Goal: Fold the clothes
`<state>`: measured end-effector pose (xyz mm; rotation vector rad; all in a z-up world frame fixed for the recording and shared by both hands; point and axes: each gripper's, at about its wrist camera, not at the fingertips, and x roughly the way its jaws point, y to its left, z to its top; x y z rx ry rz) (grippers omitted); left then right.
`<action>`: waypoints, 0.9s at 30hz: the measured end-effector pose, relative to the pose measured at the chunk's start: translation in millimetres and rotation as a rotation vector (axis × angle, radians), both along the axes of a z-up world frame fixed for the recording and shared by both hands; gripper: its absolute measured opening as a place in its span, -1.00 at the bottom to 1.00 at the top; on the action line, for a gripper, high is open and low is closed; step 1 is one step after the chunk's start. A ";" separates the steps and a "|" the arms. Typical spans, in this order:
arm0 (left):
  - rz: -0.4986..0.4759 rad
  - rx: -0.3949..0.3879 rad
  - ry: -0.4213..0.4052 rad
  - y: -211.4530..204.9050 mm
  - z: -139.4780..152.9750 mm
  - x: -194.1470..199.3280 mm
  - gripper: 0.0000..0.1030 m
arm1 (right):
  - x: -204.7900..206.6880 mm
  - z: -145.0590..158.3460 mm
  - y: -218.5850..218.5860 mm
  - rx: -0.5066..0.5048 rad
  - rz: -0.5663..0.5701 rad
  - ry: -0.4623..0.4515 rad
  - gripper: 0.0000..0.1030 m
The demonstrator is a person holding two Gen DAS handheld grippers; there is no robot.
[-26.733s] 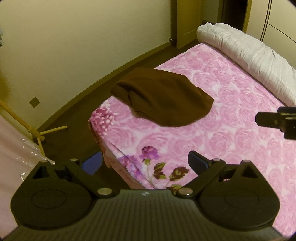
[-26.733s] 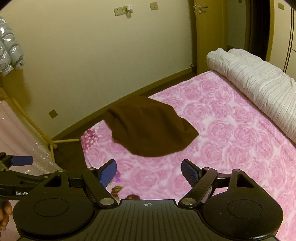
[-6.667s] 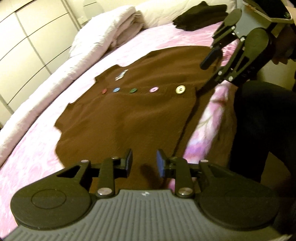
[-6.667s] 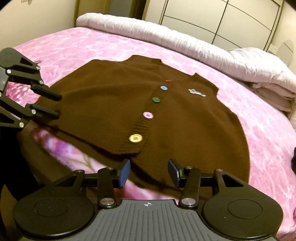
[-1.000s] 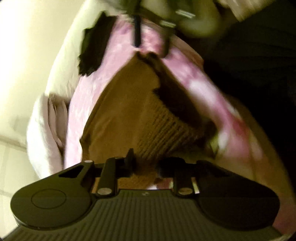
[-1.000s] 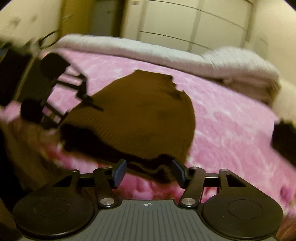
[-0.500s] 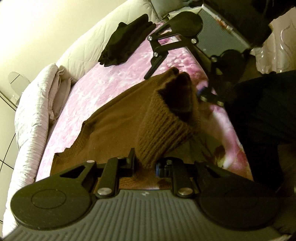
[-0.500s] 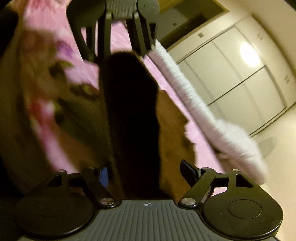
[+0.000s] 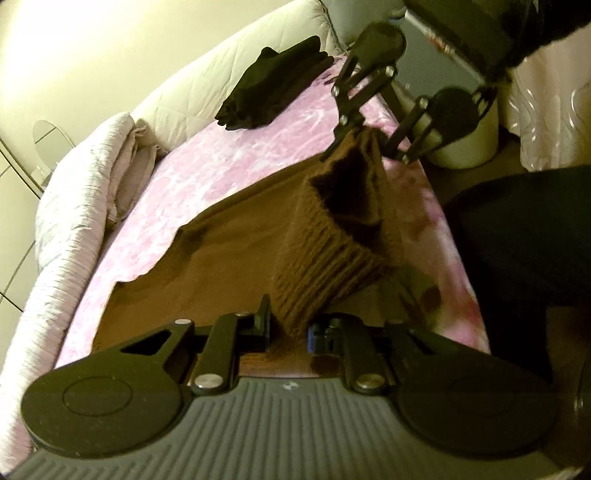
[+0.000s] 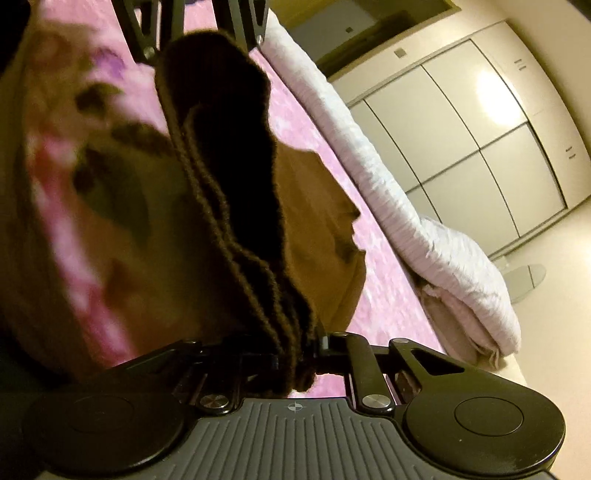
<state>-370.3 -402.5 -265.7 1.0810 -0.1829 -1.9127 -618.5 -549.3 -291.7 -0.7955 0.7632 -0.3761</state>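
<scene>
A brown knitted vest lies on the pink floral bed, its ribbed hem lifted off the bed at the near edge. My left gripper is shut on one end of the hem. My right gripper, seen across from it in the left wrist view, is shut on the other end. In the right wrist view the right gripper clamps the bunched dark hem of the vest, and the left gripper holds the far end at the top.
A folded black garment lies at the head of the bed by the padded headboard. A rolled white quilt runs along the far side. White wardrobe doors stand behind. A white bin and the person's dark legs are beside the bed.
The right gripper has closed on the hem, which it only straddled half a second ago. Both grippers now hold the hem lifted, slightly higher and closer together.
</scene>
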 end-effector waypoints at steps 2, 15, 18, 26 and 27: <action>0.014 -0.001 -0.003 18.5 3.2 4.7 -0.75 | -6.3 7.2 16.6 0.011 0.032 0.010 -0.74; 0.193 0.076 0.091 125.2 -8.5 17.8 -0.64 | -16.8 7.4 85.4 0.127 0.041 0.115 -0.39; 0.195 0.039 0.116 134.6 -4.3 8.7 -0.37 | -34.1 19.2 99.4 0.231 -0.015 0.062 -0.37; 0.196 -0.012 0.011 94.8 -24.5 -40.7 -0.69 | -26.9 47.2 112.0 0.485 -0.088 -0.118 -0.32; 0.211 -0.004 0.028 91.1 -22.3 -38.8 -0.77 | -22.6 50.0 110.7 0.522 -0.086 -0.136 -0.32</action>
